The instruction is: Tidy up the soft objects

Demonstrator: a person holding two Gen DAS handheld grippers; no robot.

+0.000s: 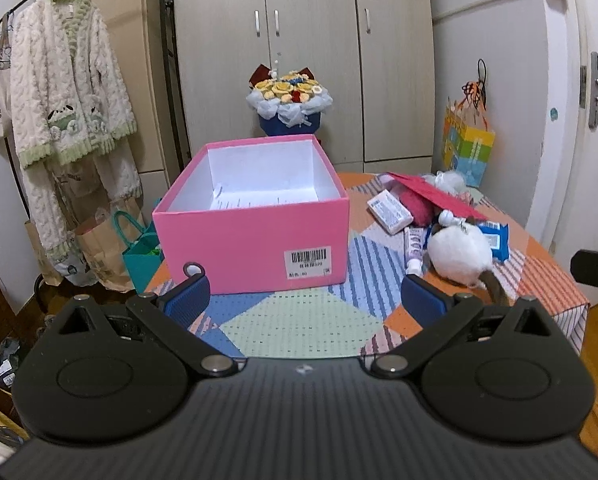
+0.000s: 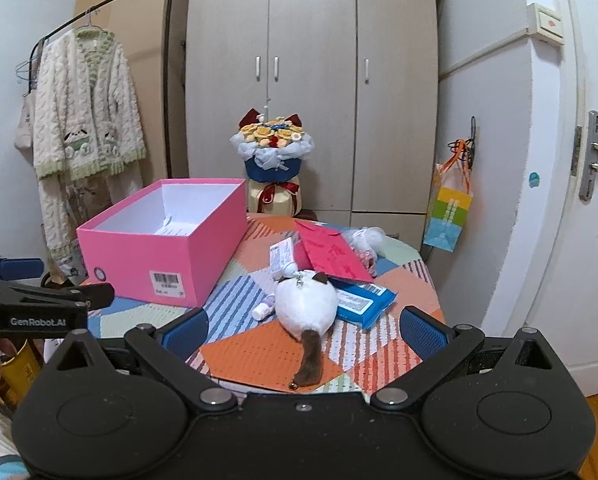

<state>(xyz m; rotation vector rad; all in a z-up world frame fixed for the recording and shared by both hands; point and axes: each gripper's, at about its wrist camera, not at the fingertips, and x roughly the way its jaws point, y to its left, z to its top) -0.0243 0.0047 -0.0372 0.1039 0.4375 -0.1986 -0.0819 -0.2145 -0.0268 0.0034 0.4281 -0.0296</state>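
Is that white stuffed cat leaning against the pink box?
Apart. In the right wrist view, a stretch of bare patterned tablecloth lies between the white stuffed cat and the pink box.

Both hand-held grippers (image 1: 307, 300) (image 2: 303, 328): black bodies, silver pivot screws, blue ribbed pads (image 1: 189, 300); left marked "GenRobot.AI".

- We see a bright pink box (image 1: 255, 248), white inside, with a white barcode label (image 1: 307, 263).
- We have a patchwork tablecloth (image 2: 267, 354): orange, mint green and blue-and-white stripes.
- We spot a white plush cat (image 2: 305, 304) with a brown tail and a dark ear.
- We catch a blue packet (image 2: 363, 302) beside it and a red envelope (image 2: 331, 254) behind.
- We note blue pads (image 1: 189, 300) on black gripper frames.
- We see a cream cardigan (image 1: 65, 88) trimmed in pale green.
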